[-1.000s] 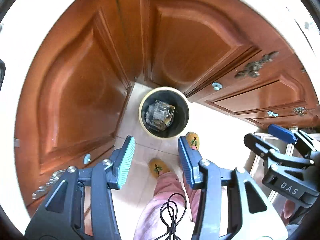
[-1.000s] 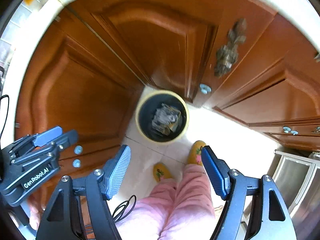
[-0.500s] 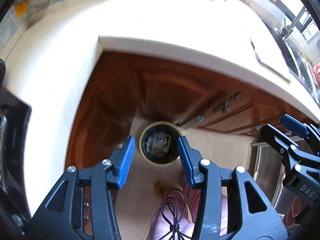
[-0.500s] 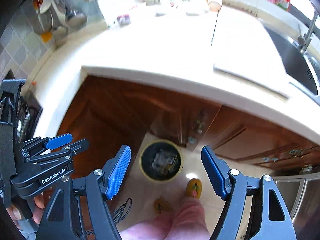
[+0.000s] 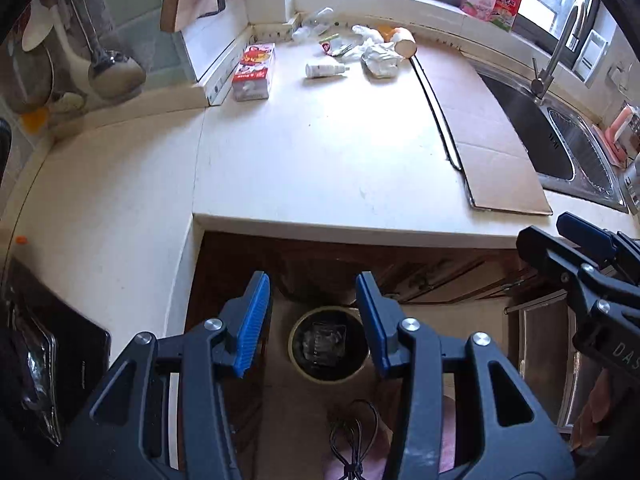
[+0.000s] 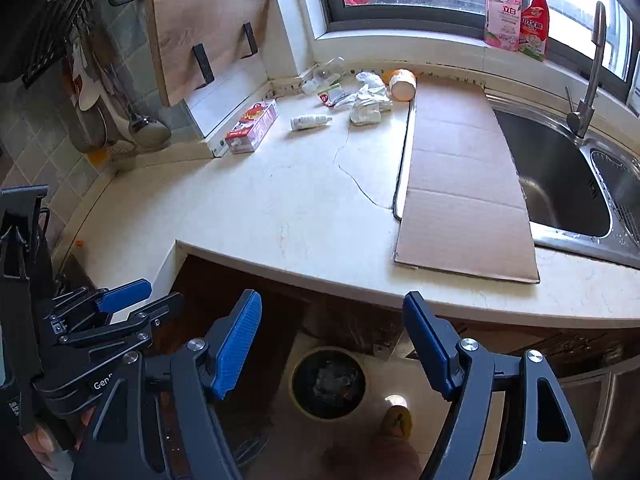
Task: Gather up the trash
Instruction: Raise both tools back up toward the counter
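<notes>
Both my left gripper [image 5: 316, 322] and right gripper [image 6: 332, 342] are released, empty. Trash [image 6: 366, 106] sits at the counter's [image 6: 288, 200] far edge, left of the cardboard [image 6: 460, 176]; bin [image 6: 328, 384] on the floor below.

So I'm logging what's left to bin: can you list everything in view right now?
carton: 1, red and white, back left of the counter
small bottle: 1, white, lying on its side
crumpled wrappers: a pile, white, back of the counter
cardboard sheet: 1, brown, flat beside the sink
sink: 1, steel, right
spray bottles: 2, pink and red, windowsill
trash bin: 1, black with yellow rim, on the floor, trash inside
left tongs: open, empty
right tongs: open, empty
</notes>
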The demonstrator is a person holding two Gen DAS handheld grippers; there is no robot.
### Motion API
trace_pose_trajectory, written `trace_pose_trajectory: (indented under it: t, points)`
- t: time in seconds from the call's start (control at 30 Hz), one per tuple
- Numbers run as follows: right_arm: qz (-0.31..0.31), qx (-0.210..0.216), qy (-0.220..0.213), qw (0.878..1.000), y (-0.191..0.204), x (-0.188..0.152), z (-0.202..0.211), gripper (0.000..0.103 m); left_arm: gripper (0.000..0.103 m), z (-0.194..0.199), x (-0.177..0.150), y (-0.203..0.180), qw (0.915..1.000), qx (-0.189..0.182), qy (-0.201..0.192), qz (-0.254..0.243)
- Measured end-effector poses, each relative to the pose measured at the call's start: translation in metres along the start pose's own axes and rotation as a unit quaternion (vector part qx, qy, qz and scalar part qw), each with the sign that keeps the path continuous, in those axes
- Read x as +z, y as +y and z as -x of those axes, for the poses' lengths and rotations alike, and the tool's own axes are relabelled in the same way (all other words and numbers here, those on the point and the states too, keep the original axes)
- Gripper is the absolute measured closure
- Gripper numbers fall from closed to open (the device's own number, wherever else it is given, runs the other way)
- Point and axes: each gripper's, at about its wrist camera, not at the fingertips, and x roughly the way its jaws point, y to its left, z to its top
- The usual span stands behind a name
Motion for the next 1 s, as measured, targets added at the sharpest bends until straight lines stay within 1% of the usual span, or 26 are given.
trace_pose_trajectory:
  t: [0.03,0.07,0.13,0.2,0.27,0.37,0.5,0.53,0.67,0.87,1.0]
  points:
    - [-0.001,0.001,-0.003,1.000,-0.001,0.004,0.002,0.028,0.061,-0.003,0.005,-0.003,1.0000,0.001,-0.004,-0.002]
    - [-0.001,0.001,-0.006,1.000,-0.004,0.004,-0.006,0.028,0.061,-0.001,0.010,-0.003,1.0000,0.002,-0.007,-0.005]
    - [-0.003,0.002,-0.009,1.000,-0.008,0.014,-0.010,0.028,0.060,0.000,0.019,-0.005,0.9999,0.004,-0.012,-0.010]
    - [-0.005,0.005,-0.013,1.000,-0.008,0.019,-0.016,0.028,0.054,0.001,0.027,-0.007,0.9998,0.009,-0.016,-0.013]
    - [-0.004,0.009,-0.017,1.000,-0.011,0.030,-0.022,0.028,0.051,-0.002,0.033,-0.008,0.9996,0.013,-0.021,-0.015]
    - [-0.004,0.017,-0.021,1.000,-0.018,0.051,-0.032,0.028,0.051,-0.006,0.047,-0.010,0.9992,0.025,-0.024,-0.020]
    - [-0.004,0.037,-0.015,0.999,-0.032,0.086,-0.052,0.028,0.051,-0.015,0.071,-0.011,0.9986,0.045,-0.025,-0.015]
    - [-0.004,0.042,-0.014,0.999,-0.036,0.096,-0.058,0.028,0.051,-0.018,0.078,-0.010,0.9983,0.047,-0.033,-0.015]
    - [0.000,0.059,-0.002,0.998,-0.051,0.139,-0.089,0.028,0.051,-0.033,0.111,-0.006,0.9979,0.058,-0.028,-0.005]
    - [-0.007,0.073,0.021,0.997,-0.076,0.201,-0.147,0.028,0.051,-0.072,0.158,0.002,0.9974,0.067,-0.006,0.027]
    - [-0.023,0.080,0.032,0.996,-0.097,0.235,-0.187,0.028,0.051,-0.102,0.188,0.001,0.9973,0.067,0.006,0.031]
